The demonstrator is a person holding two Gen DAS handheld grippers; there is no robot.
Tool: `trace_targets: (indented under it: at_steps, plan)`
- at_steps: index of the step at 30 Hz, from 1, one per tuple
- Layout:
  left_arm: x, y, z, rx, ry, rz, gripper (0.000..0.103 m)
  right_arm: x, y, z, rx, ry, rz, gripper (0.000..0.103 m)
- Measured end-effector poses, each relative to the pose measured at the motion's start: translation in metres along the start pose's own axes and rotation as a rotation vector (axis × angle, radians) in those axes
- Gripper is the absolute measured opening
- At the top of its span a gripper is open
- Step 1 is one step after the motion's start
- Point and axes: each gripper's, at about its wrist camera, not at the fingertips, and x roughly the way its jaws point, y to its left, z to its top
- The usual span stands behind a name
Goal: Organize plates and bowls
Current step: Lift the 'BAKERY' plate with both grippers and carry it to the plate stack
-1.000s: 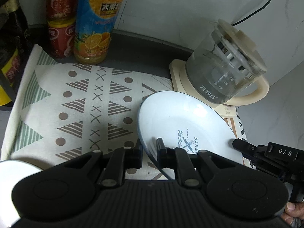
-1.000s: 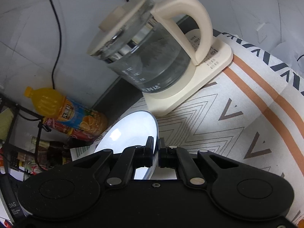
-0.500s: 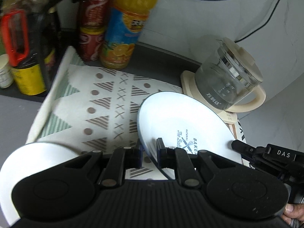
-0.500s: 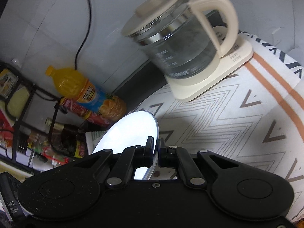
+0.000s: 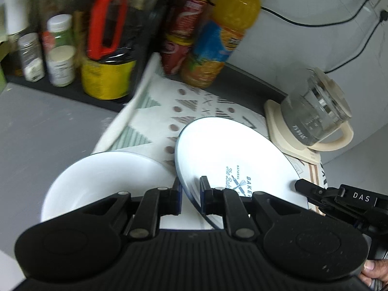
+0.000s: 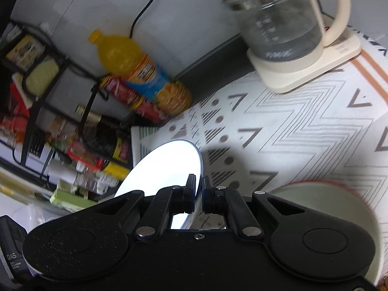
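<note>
A white plate (image 5: 232,155) with a blue rim and blue "Bakery" print hangs tilted above the patterned cloth. My left gripper (image 5: 190,194) is shut on its near rim. My right gripper (image 6: 200,194) is shut on the rim at the other side, where the same plate (image 6: 169,165) shows as a pale oval. In the left wrist view the right gripper's black body (image 5: 339,198) appears at the far right. A second white plate (image 5: 101,179) lies under and left of the held one. A pale bowl with a red rim (image 6: 327,201) sits low at the right in the right wrist view.
A glass kettle (image 5: 312,114) on a cream base stands at the cloth's far right corner. An orange juice bottle (image 5: 218,41) and red cans (image 5: 179,31) stand against the back wall. A black rack with jars and bottles (image 5: 58,46) fills the left. A fingertip (image 5: 373,269) shows bottom right.
Both grippers have carried the plate back and left, away from the kettle. The second white plate has come into fuller view beneath it, and the red-rimmed bowl has entered the right wrist view.
</note>
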Motion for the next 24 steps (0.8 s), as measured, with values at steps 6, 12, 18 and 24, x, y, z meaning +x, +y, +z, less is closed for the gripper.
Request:
trace_targets:
  at_steps: [6,12,18,24]
  plan:
    - [-0.019,0.027,-0.012,-0.033,-0.021,0.033,0.012,0.009,0.017,-0.022,-0.029,0.037,0.019,0.005]
    - [-0.034,0.049,-0.025,-0.070,-0.034,0.069,0.012,0.014,0.031,-0.039,-0.068,0.073,0.034,0.005]
    - [-0.042,0.066,-0.039,-0.098,-0.035,0.093,0.012,0.021,0.038,-0.052,-0.090,0.107,0.039,0.005]
    - [-0.045,0.083,-0.052,-0.133,-0.019,0.106,0.012,0.028,0.046,-0.064,-0.120,0.133,0.027,0.005]
